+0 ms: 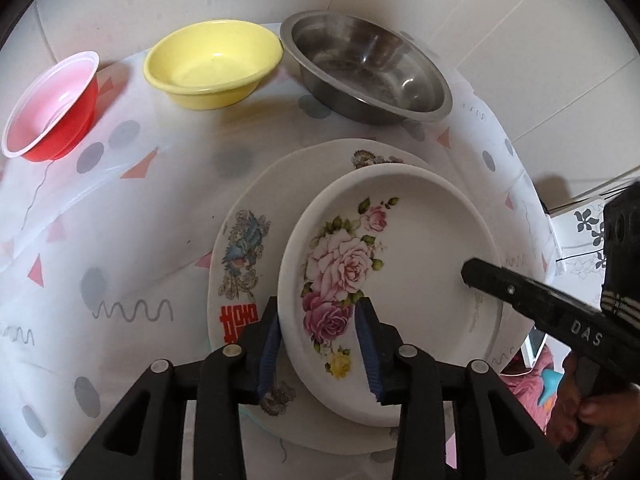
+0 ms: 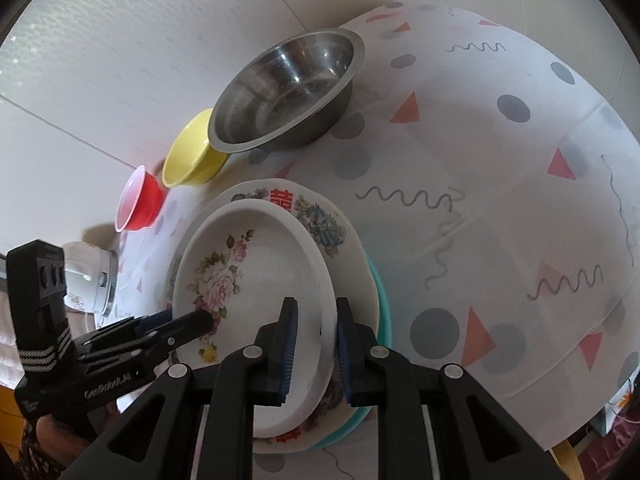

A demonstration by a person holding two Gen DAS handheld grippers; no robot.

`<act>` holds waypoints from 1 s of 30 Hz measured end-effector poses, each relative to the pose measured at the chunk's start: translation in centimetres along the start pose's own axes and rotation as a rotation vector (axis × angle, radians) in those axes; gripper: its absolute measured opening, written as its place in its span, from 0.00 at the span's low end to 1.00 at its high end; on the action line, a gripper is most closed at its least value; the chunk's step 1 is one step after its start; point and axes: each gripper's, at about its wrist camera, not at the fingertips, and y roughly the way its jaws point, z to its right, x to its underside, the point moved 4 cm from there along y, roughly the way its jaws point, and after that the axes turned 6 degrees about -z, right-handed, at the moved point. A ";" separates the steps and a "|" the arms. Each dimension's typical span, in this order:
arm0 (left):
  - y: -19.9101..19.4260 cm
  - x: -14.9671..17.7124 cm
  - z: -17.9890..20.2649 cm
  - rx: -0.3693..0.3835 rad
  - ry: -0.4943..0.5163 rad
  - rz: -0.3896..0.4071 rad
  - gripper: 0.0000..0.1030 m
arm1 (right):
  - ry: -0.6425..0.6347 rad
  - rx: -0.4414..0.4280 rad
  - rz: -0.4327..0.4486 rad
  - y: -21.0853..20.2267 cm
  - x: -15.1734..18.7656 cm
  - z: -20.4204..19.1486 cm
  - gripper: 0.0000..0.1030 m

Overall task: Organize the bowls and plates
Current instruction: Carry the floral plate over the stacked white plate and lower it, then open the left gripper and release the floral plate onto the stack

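Straddling opposite rims of the rose plate, both grippers steady it on the stack; right gripper seemingly clamped, left gripper slack, pads apparently clear.

Right gripper jaws clamp the rose dish rim

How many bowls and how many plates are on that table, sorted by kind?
Bowls: 3, red bowl, yellow bowl, steel bowl.
Plates: 3 stacked, rose plate on top, bird plate under it, teal plate at the bottom.
Total: 6
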 end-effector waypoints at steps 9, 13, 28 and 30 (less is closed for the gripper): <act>-1.1 -0.2 0.3 -0.019 -0.005 -0.006 0.63 | -0.007 0.048 -0.036 1.0 -1.1 -0.7 0.14; -1.7 -0.6 0.3 -0.028 0.015 0.012 0.69 | -0.021 0.062 -0.034 1.2 -1.2 -1.0 0.13; -1.9 0.3 -0.2 -0.033 0.021 0.057 0.70 | -0.173 0.230 -0.047 1.5 -0.5 -3.0 0.14; -2.1 0.5 -0.2 -0.033 0.027 0.066 0.70 | -0.199 0.265 -0.046 1.6 -0.4 -3.3 0.14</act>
